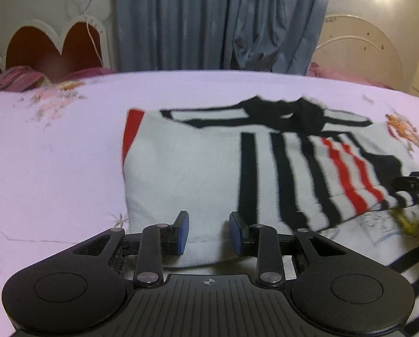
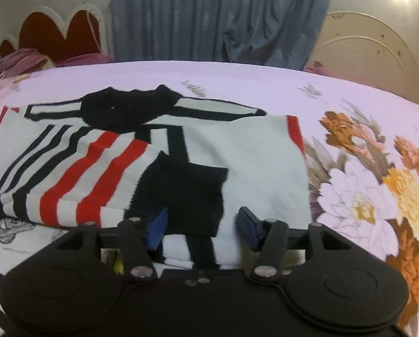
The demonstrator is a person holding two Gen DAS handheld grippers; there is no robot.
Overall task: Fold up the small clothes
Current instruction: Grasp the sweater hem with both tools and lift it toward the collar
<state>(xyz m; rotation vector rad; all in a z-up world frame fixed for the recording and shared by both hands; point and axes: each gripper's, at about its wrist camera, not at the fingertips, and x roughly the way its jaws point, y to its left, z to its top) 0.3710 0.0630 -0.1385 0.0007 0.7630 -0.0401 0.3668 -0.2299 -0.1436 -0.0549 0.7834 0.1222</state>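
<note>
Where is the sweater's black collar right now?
In both wrist views the black collar sits at the far edge of the striped sweater, toward the grey curtain, on the floral bedsheet.

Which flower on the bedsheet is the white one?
The big flower nearest the right gripper, beside the striped sweater. Its petals are white with a yellow middle; the flowers around it are orange, peach or yellow.

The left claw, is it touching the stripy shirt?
Touching. In the left wrist view the left claw has the white hem of the stripy shirt bunched between its blue pads, cloth against both.
</note>
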